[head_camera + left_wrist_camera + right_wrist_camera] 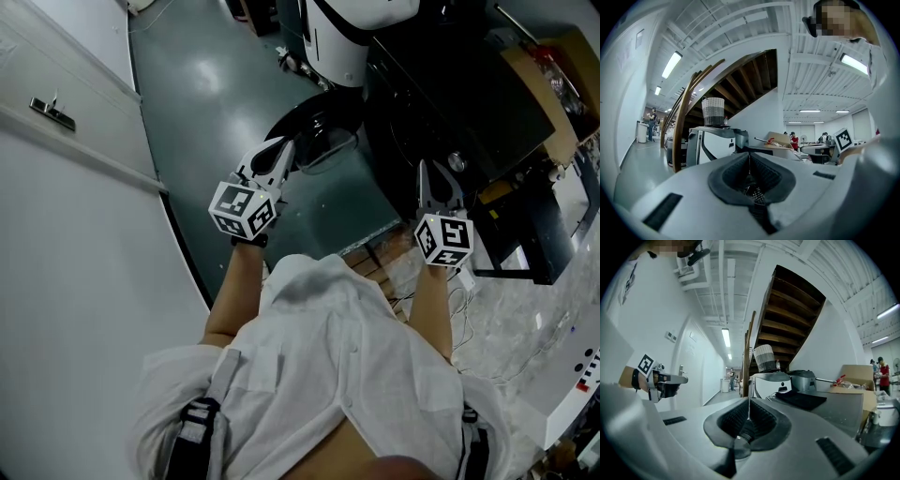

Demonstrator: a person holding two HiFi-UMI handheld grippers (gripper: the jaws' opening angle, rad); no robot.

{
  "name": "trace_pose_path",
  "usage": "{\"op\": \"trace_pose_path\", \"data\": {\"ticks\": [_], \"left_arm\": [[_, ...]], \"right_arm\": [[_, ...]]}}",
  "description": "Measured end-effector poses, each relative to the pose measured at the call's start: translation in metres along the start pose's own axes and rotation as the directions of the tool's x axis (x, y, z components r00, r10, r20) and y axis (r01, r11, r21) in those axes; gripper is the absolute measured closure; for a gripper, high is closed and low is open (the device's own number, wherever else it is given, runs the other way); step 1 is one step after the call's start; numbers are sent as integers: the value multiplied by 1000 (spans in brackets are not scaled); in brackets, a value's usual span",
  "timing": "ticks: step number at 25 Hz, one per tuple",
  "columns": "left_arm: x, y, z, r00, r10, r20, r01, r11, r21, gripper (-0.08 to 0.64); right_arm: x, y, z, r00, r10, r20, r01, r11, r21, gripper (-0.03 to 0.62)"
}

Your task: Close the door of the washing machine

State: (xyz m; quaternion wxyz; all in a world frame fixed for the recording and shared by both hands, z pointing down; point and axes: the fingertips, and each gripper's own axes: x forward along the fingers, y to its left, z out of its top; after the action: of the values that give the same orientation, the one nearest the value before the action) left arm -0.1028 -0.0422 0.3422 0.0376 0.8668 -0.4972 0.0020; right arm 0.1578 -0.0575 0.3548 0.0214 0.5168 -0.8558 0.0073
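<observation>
The washing machine (352, 37) is white with black trim and stands at the top of the head view; it also shows ahead in the left gripper view (712, 145) and the right gripper view (771, 383). Its round dark door (314, 141) with a glass bowl hangs open toward me. My left gripper (279, 155) is shut and empty, its tips close to the door's left rim; I cannot tell if they touch. The right gripper (434, 178) is shut and empty too, to the right of the door. In both gripper views (750, 157) (749, 403) the jaws meet along a thin seam.
A white wall with a door handle (52, 112) runs along the left. A black counter (450, 103) and a cardboard box (553, 84) stand to the right. A woven basket (713, 111) sits on the machine, under a wooden staircase (787, 310). People stand far off.
</observation>
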Motion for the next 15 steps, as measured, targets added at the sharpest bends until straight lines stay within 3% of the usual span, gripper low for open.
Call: {"op": "trace_pose_path", "data": {"ticks": [15], "left_arm": [[-7, -13, 0, 1000, -16, -7, 16, 1000, 2, 546]], "right_arm": [[-4, 3, 1, 1000, 25, -2, -25, 1000, 7, 562]]}}
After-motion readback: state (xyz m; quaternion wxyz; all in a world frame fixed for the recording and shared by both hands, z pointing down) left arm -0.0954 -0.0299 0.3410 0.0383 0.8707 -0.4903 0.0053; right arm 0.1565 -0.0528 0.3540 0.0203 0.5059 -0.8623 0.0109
